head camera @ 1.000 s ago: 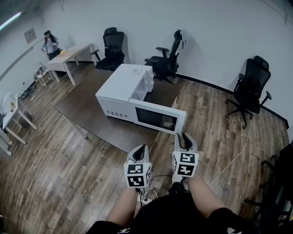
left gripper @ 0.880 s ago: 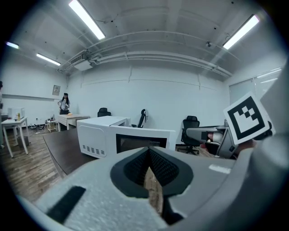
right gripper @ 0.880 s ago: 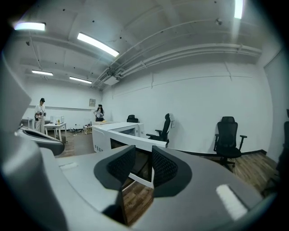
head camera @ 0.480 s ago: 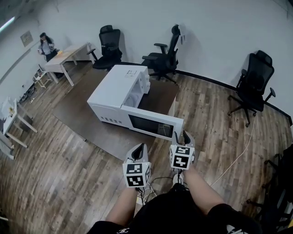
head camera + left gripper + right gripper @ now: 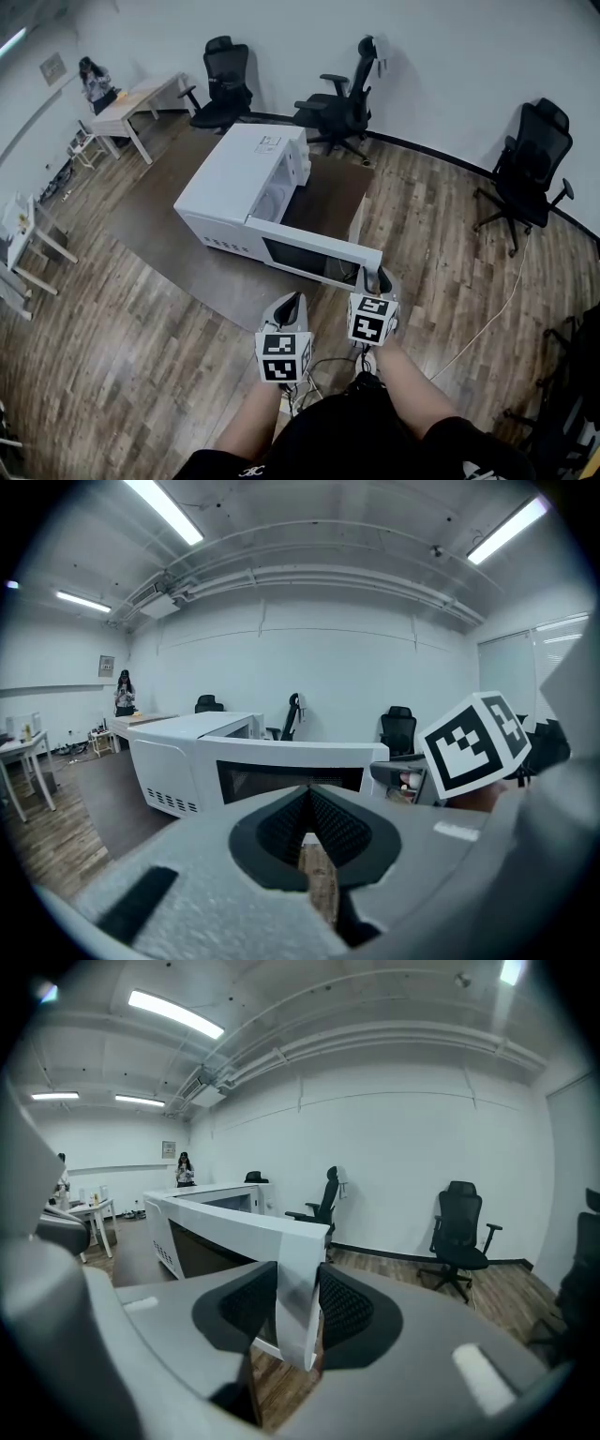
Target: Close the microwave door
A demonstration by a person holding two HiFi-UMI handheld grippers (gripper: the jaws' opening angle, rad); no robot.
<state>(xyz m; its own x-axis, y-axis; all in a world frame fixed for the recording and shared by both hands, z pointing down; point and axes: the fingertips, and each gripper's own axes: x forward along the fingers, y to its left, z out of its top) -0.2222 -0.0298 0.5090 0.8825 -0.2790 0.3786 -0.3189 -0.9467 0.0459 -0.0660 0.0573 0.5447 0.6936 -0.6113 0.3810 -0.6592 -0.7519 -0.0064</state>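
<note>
White microwave point(image 5: 239, 173) parked on the dark brown counter point(image 5: 155, 225), boxy with vent slots down its near side. Its door point(image 5: 314, 258) is swung wide open, sticking out roughly square to the front, upright, a long white panel with a dark window, along the counter's near edge

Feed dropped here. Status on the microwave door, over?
Right tool just closing on free edge of microwave door. Left tool shut, empty. Door wide open. Swing path looks clear.
</note>
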